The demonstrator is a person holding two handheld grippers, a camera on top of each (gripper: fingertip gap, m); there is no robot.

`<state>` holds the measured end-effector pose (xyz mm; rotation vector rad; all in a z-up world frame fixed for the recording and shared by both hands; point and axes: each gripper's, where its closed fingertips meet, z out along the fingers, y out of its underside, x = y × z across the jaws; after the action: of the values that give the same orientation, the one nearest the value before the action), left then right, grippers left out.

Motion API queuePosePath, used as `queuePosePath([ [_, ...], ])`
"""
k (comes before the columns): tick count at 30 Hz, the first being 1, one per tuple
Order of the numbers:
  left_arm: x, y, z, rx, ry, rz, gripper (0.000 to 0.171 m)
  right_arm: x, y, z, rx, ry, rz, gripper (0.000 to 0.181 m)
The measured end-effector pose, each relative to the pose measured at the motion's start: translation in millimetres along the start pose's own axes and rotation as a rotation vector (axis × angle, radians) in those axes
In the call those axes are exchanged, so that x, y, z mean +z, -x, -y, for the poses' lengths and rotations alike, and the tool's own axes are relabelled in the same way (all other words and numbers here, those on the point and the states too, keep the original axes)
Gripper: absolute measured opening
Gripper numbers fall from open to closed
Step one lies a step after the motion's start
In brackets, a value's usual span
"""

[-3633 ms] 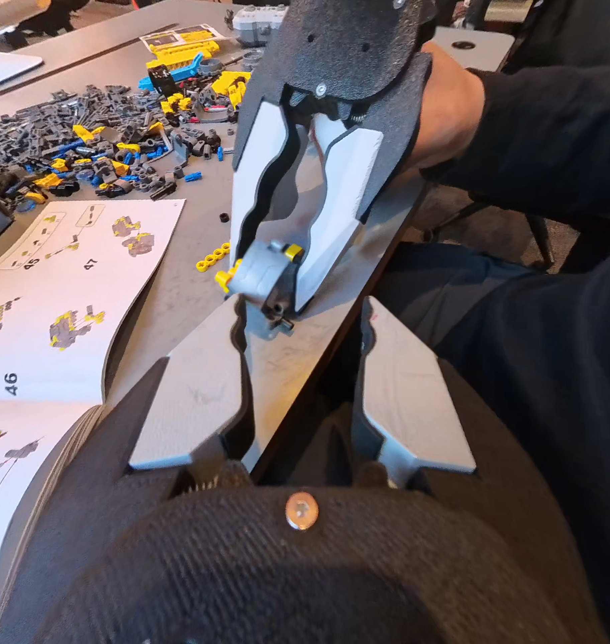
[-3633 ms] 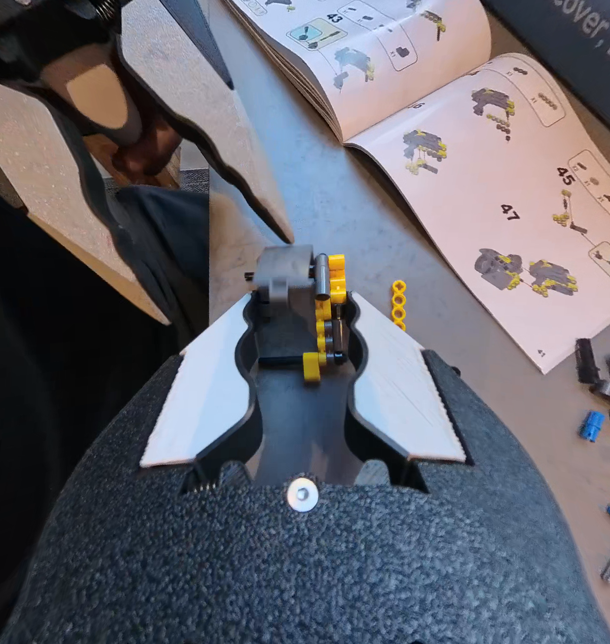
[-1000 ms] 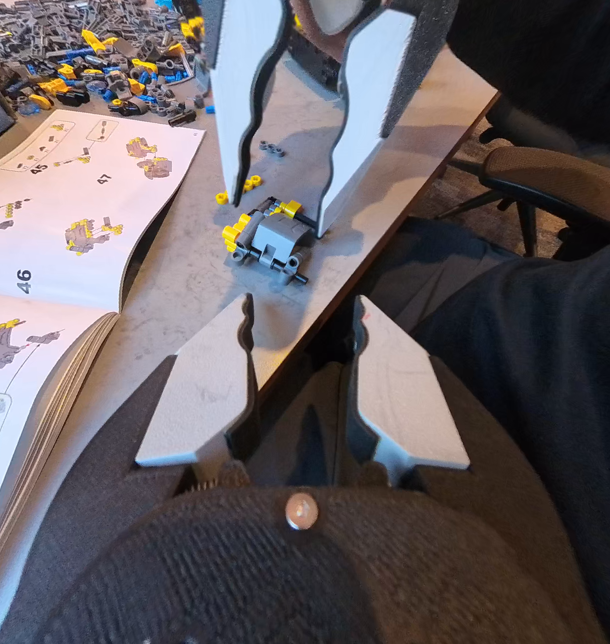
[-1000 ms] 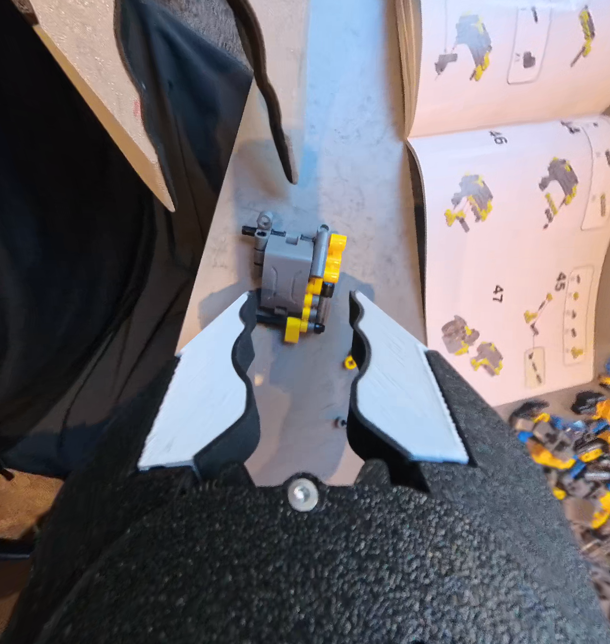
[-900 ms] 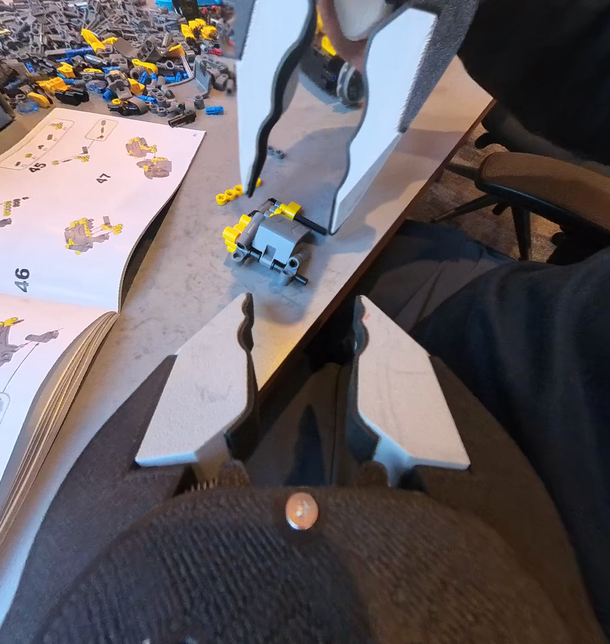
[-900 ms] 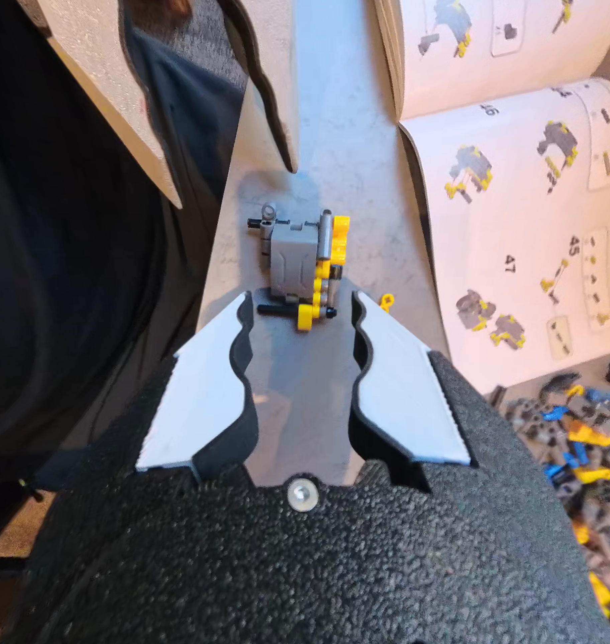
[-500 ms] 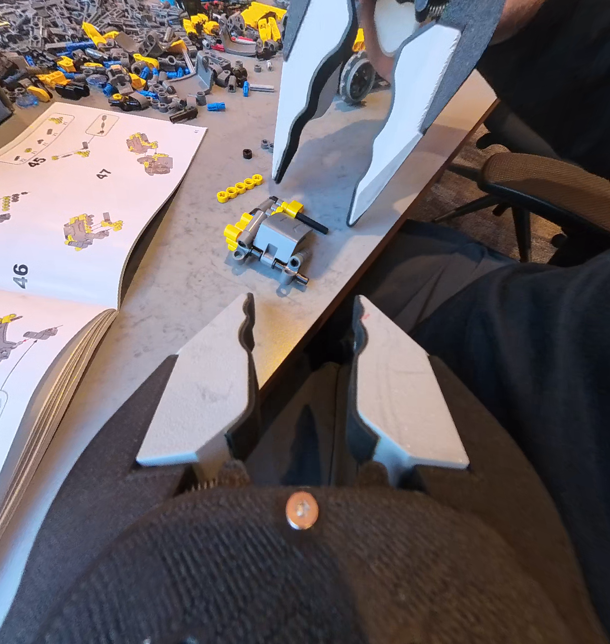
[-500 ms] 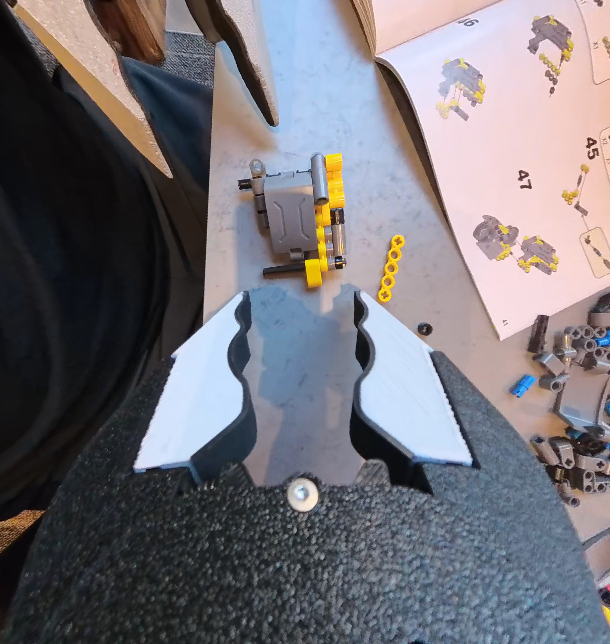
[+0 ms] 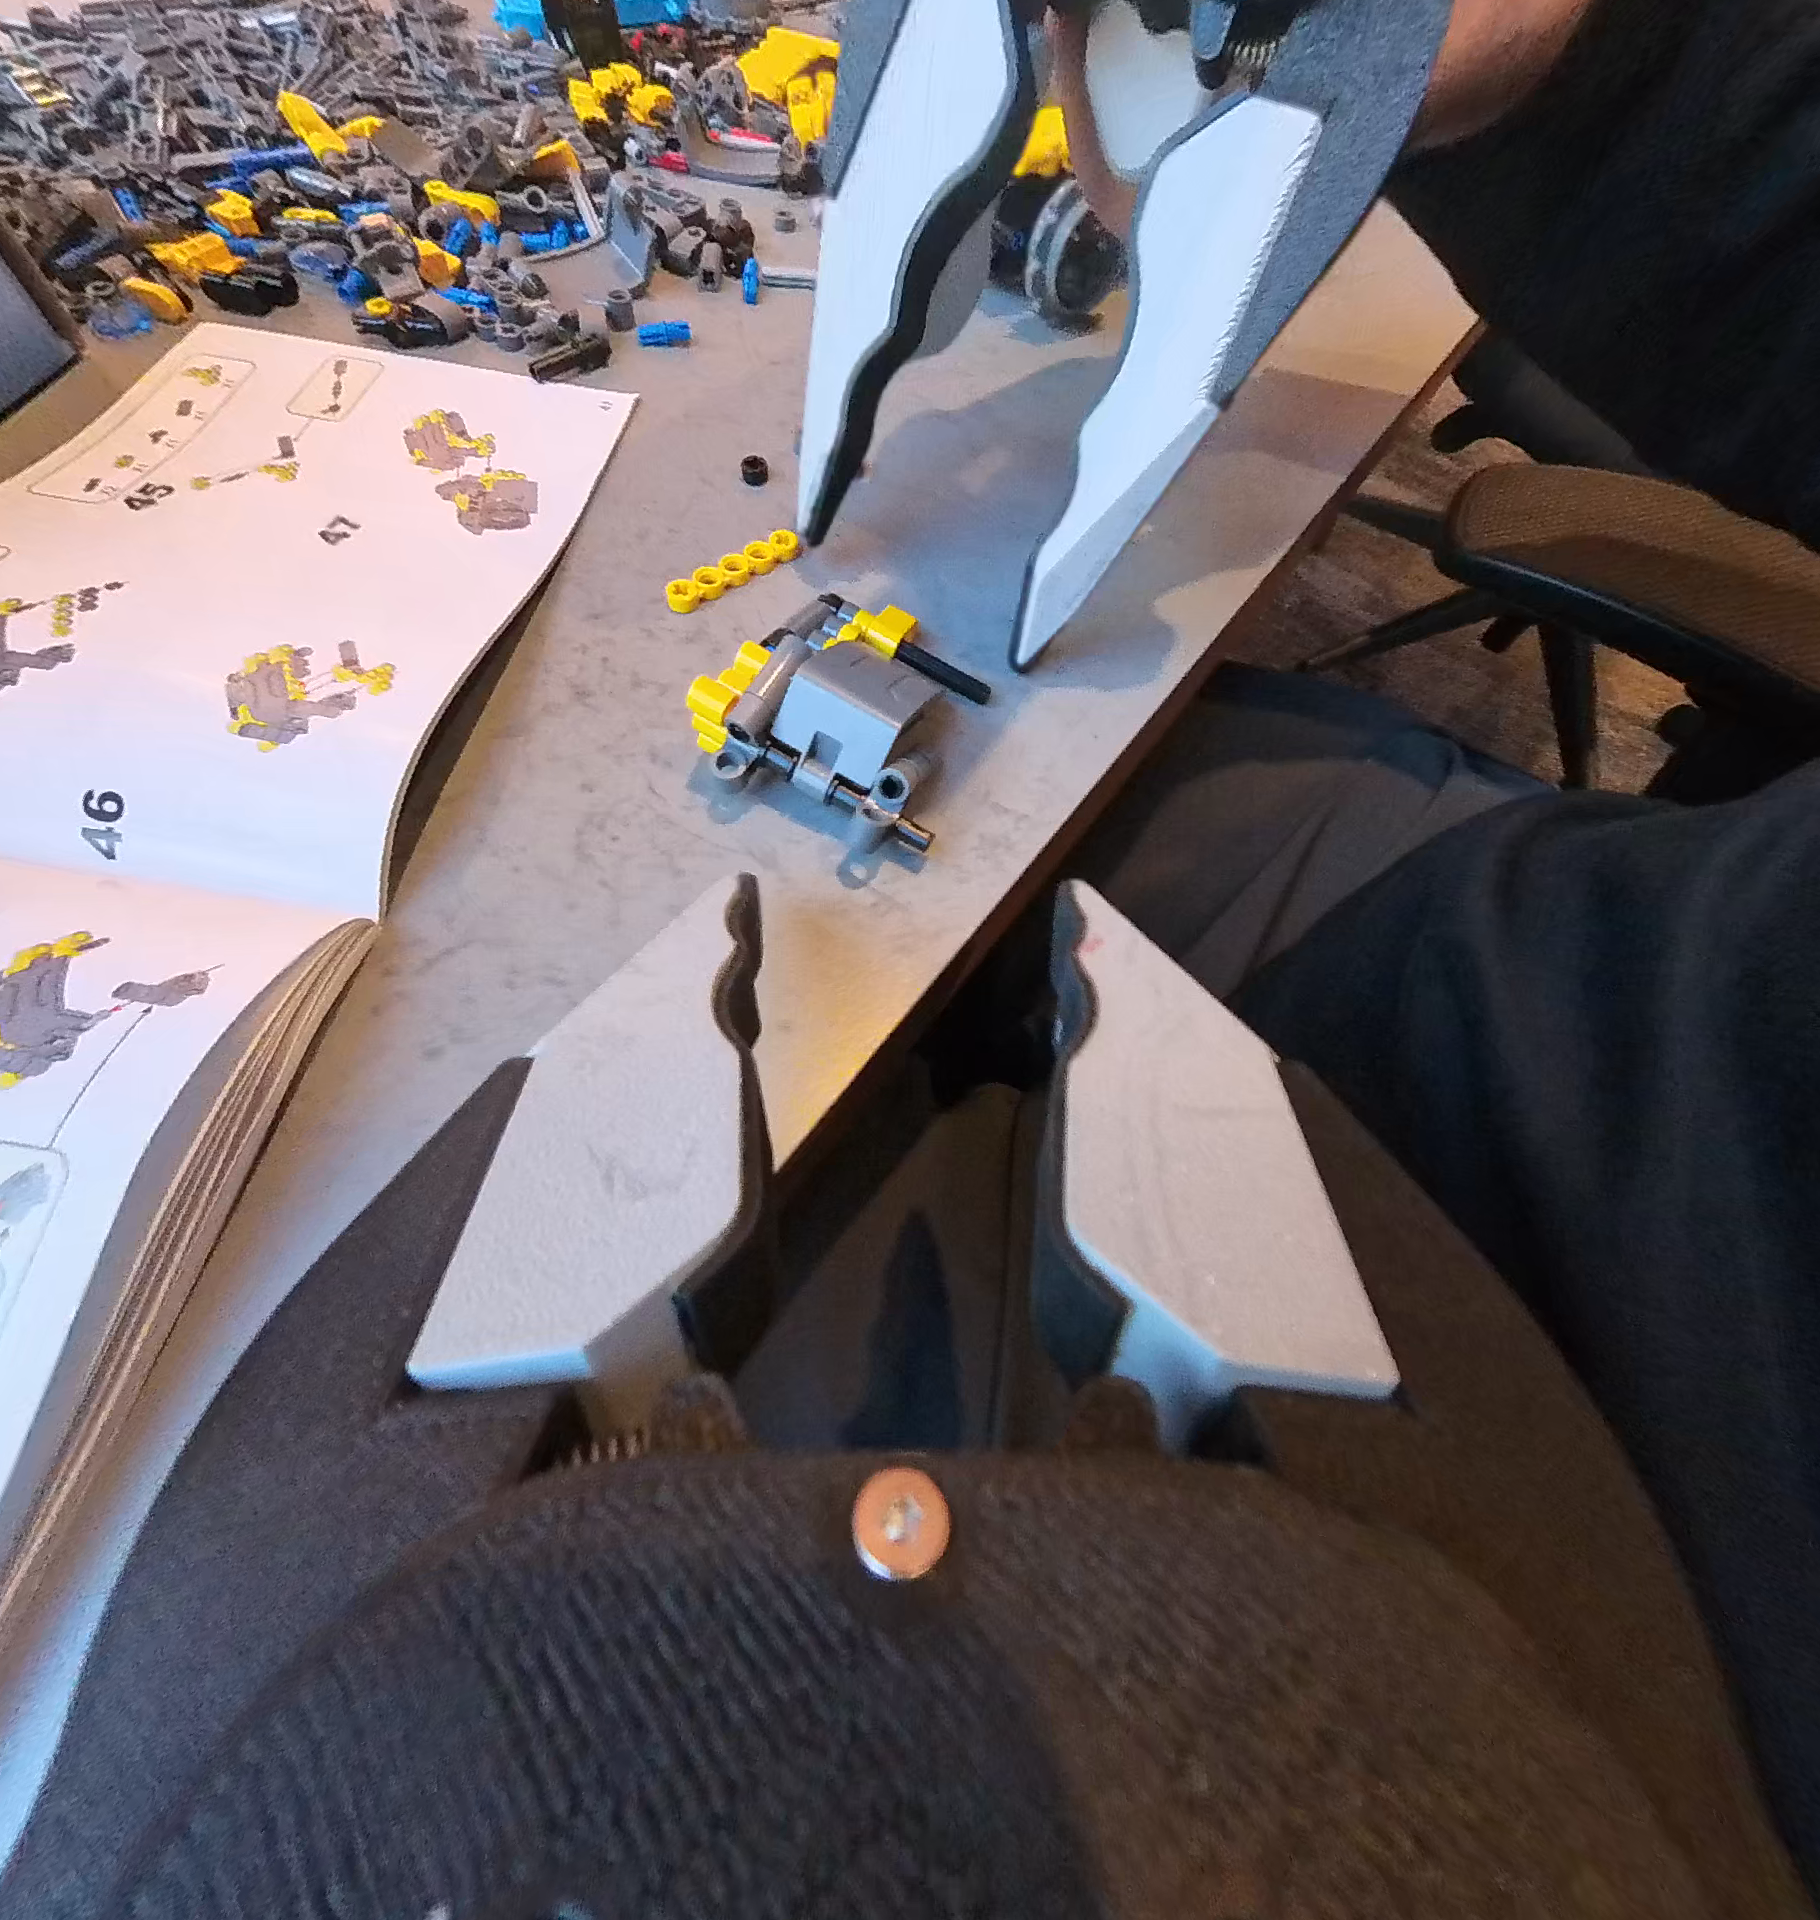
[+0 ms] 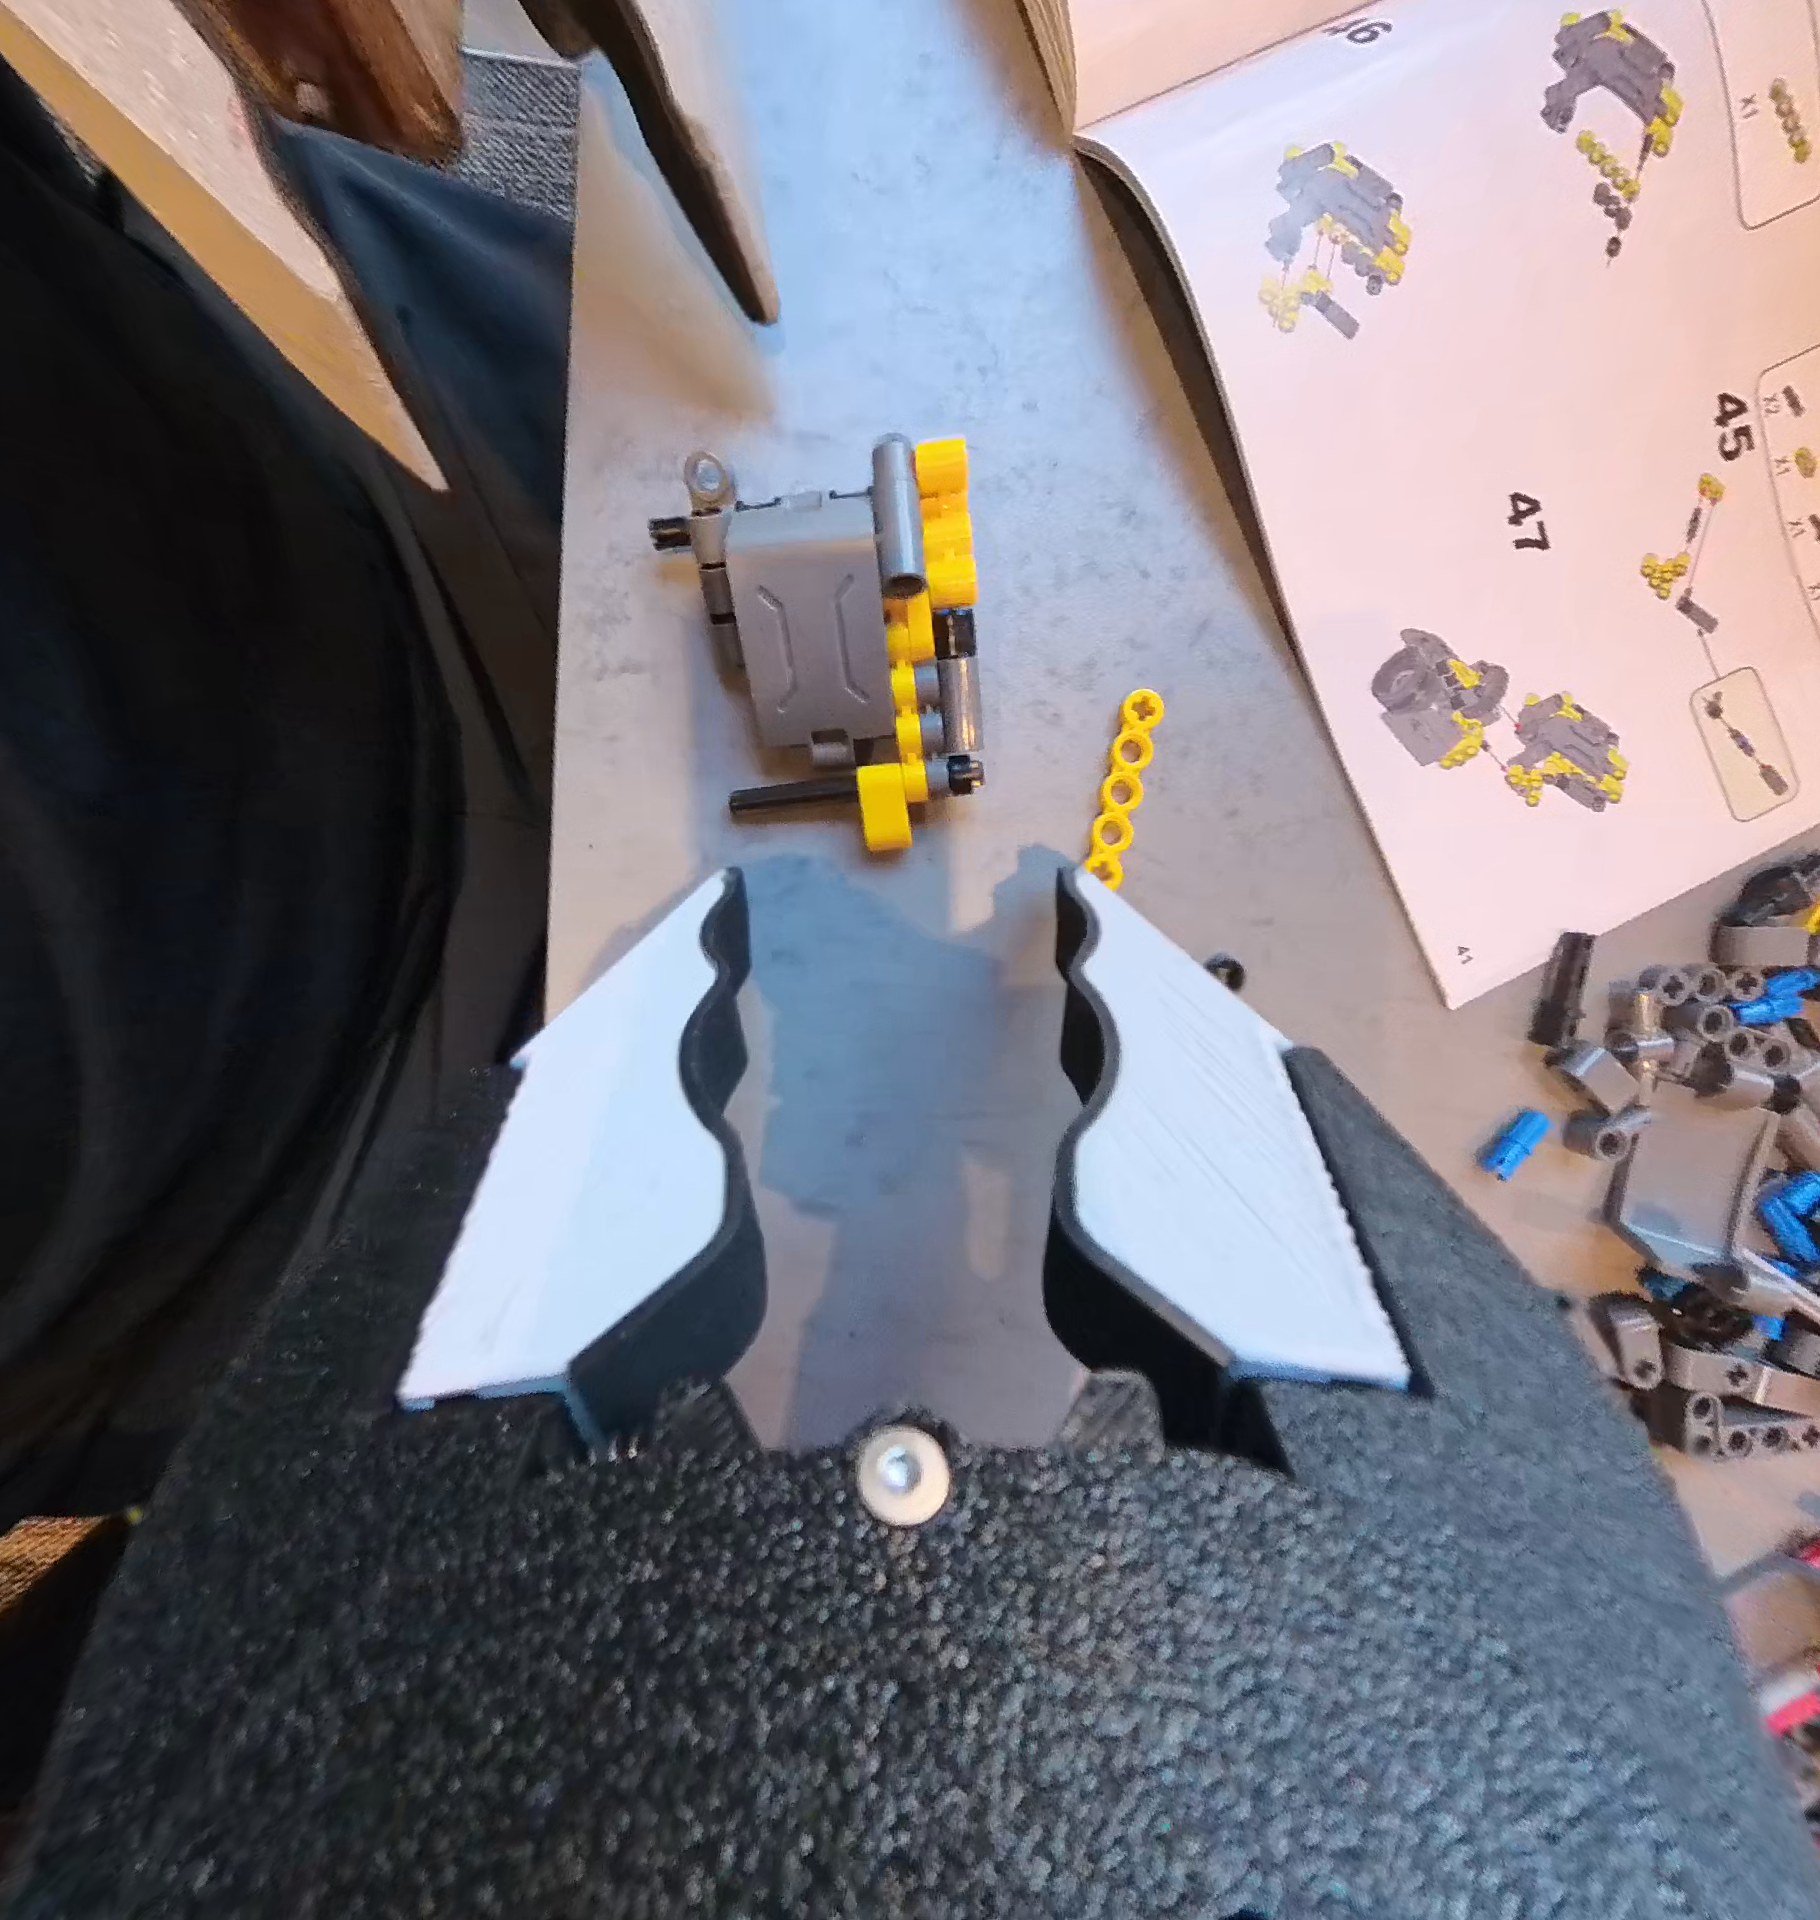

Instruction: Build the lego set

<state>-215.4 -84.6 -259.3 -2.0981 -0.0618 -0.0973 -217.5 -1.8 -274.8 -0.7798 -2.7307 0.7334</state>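
Observation:
A small grey and yellow brick assembly (image 9: 828,712) with a black axle lies on the grey table (image 9: 532,831) near its front edge; it also shows in the right wrist view (image 10: 844,634). A yellow beam with several holes (image 9: 734,569) lies beside it, also in the right wrist view (image 10: 1124,784). My left gripper (image 9: 904,914) is open and empty, at the table edge just short of the assembly. My right gripper (image 10: 898,883) is open and empty, above the table just behind the assembly; it shows in the left wrist view (image 9: 921,592) too.
An open instruction booklet (image 9: 210,644) lies left of the assembly. A pile of grey, yellow and blue loose parts (image 9: 345,197) covers the back of the table, also in the right wrist view (image 10: 1737,1143). A person's dark sleeve (image 9: 1612,1039) and a chair (image 9: 1664,582) are right of the edge. The left gripper's tips are roughly 9 cm from the right gripper's.
My right gripper let go of the assembly, left it on the table, and has drawn back and up from it. My left gripper has stayed open and almost still.

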Motion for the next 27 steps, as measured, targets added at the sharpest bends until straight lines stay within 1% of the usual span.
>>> queuePosePath([
  [4,0.9,1.2,-0.6,-0.008,0.001,0.002,0.054,-2.0,-6.5,-2.5,0.006,0.001,-0.029,0.058],
  [8,-0.4,6.2,0.6,0.022,-0.001,0.027,0.057,-5.3,0.7,1.2,0.023,-0.051,0.004,0.057],
  [10,-1.9,9.5,2.8,0.023,-0.009,0.032,0.059,-5.8,1.7,1.3,0.023,-0.064,-0.002,0.057],
  [15,-6.2,24.3,21.9,0.086,-0.054,0.084,0.060,-2.1,6.1,5.1,0.015,-0.108,0.002,0.054],
  [17,-3.8,21.2,31.6,0.113,-0.048,0.058,0.060,-0.9,4.8,6.6,0.007,-0.120,-0.001,0.053],
  [19,3.7,17.9,37.1,0.177,-0.010,0.043,0.060,-0.9,3.7,8.6,-0.003,-0.131,0.006,0.053],
  [21,16.0,16.9,38.2,0.253,0.056,0.031,0.061,-1.8,5.4,10.4,-0.024,-0.141,0.027,0.053],
  [24,33.2,18.6,34.5,0.348,0.176,0.026,0.054,-3.1,5.1,10.5,-0.071,-0.137,0.035,0.049],
  [26,35.1,12.5,31.5,0.388,0.243,0.000,0.046,-5.2,2.0,10.4,-0.103,-0.124,0.020,0.047],
  [27,34.3,7.2,31.0,0.398,0.258,-0.015,0.045,-6.7,2.2,12.8,-0.118,-0.136,0.023,0.045],
])
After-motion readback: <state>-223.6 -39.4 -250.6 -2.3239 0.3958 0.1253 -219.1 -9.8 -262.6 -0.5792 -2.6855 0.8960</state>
